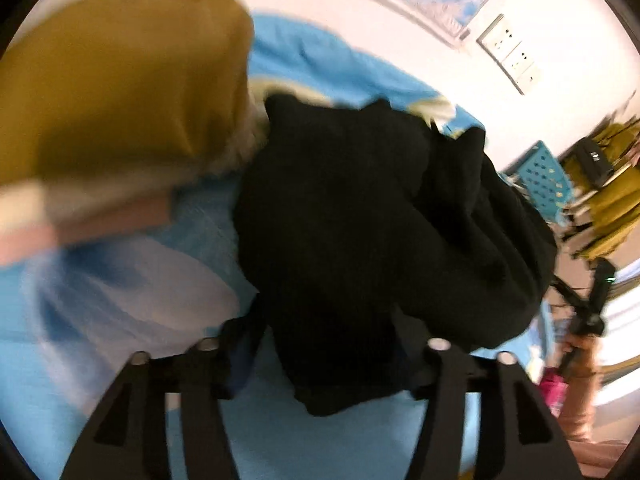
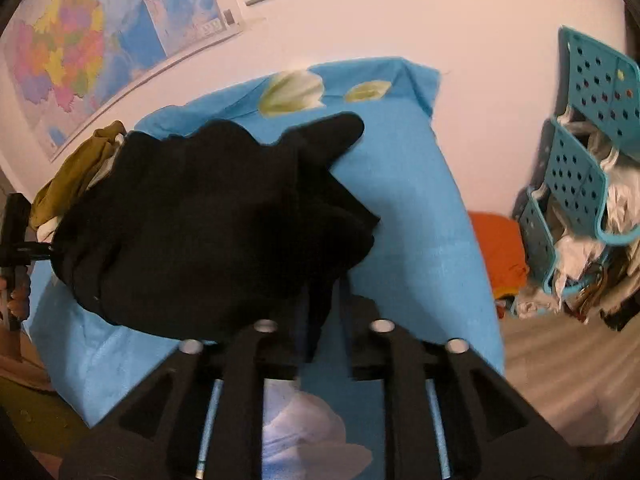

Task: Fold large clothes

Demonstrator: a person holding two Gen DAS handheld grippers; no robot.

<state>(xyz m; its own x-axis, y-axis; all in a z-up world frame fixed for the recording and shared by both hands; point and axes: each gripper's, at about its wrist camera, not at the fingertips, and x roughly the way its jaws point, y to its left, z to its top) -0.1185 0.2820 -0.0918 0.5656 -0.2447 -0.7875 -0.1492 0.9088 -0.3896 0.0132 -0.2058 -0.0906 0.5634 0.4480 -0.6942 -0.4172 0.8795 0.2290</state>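
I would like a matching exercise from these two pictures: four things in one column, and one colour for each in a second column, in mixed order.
Things:
1. garment held up between the claws
2. bed sheet
3. perforated plastic rack
4. crumpled cloth left of the garment

Colours:
a. mustard yellow
b. black
c. teal
d. light blue with pale flowers

Pairs: 1-b, 2-d, 3-c, 4-a
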